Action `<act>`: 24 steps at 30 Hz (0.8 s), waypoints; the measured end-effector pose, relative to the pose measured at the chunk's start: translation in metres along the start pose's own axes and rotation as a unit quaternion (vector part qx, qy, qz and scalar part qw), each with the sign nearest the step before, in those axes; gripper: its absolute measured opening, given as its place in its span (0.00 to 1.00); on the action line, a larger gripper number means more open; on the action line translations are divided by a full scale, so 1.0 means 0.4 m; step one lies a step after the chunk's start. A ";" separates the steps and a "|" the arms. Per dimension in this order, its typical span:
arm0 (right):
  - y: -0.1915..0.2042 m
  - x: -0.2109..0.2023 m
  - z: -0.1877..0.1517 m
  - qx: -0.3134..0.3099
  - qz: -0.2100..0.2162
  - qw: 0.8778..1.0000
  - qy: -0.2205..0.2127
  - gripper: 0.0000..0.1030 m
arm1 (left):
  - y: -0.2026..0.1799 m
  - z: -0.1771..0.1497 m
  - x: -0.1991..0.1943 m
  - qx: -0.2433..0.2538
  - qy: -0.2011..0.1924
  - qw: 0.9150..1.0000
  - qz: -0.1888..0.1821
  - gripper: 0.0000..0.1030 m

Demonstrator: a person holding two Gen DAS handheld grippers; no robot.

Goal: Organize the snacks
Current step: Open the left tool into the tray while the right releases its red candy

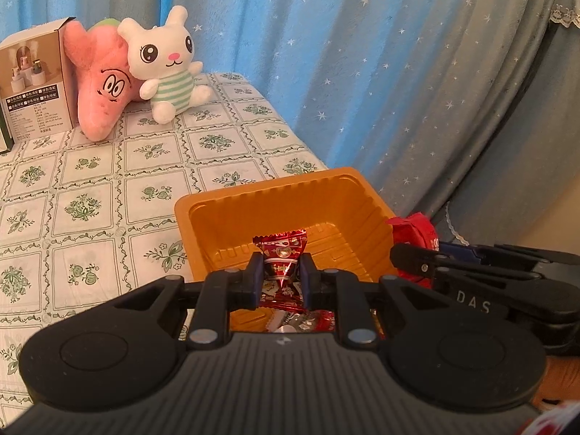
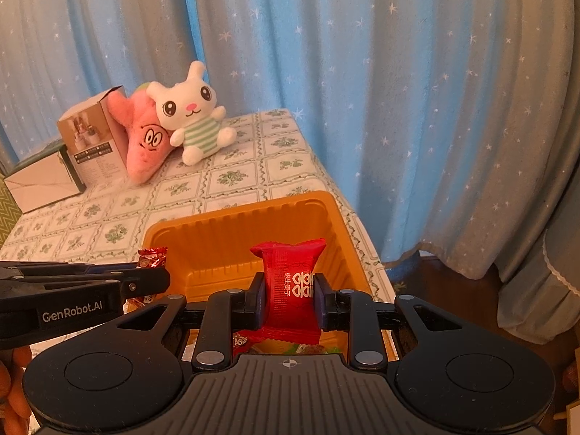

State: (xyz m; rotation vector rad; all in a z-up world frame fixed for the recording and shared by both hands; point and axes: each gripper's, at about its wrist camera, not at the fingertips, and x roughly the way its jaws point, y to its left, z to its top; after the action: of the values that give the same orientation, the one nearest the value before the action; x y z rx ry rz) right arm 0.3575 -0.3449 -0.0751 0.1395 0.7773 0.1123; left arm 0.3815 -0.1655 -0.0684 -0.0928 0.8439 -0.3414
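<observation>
The left gripper [image 1: 281, 278] is clamped on a small candy [image 1: 282, 253] in crinkly, glossy dark-red foil with a serrated top edge. The right gripper [image 2: 288, 299] pinches a red packet [image 2: 291, 279], matte and pillow-shaped, with white print and crimped ends. Both hang over the orange tray [image 1: 275, 195], a thin moulded plastic box with ribbed walls and rounded corners that sits at the counter's [image 1: 108, 188] near right corner, close to the right edge. More wrapped sweets seem to lie in the tray's near end, though the grippers hide most of them. The far half of the tray floor is bare. The counter wears a smooth floral-check cloth. At its far left stand a cardboard box [image 1: 36, 83], a pink plush star [image 1: 105, 79] and a white plush rabbit [image 1: 170, 65], well apart from the tray.
</observation>
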 end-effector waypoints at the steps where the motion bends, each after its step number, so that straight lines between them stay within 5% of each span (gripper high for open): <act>1: 0.000 0.002 0.000 0.001 0.000 1.000 0.001 0.26 | 0.002 0.000 0.003 0.000 0.000 1.000 0.000 0.18; 5: 0.006 0.007 0.000 0.001 0.001 1.000 0.001 0.26 | 0.006 0.003 0.018 0.002 0.005 1.000 0.013 0.21; 8: 0.006 0.009 -0.003 -0.001 0.000 1.000 0.004 0.26 | 0.014 0.000 0.016 0.001 -0.001 1.000 0.011 0.44; 24: 0.029 0.011 0.005 0.000 0.015 1.000 0.004 0.26 | 0.061 -0.039 -0.026 0.000 0.002 1.000 0.030 0.44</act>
State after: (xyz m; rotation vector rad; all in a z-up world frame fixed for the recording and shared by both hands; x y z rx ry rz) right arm 0.3612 -0.3331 -0.0748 0.1516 0.7841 0.1412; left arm 0.3701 -0.1382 -0.0765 -0.0659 0.8496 -0.2852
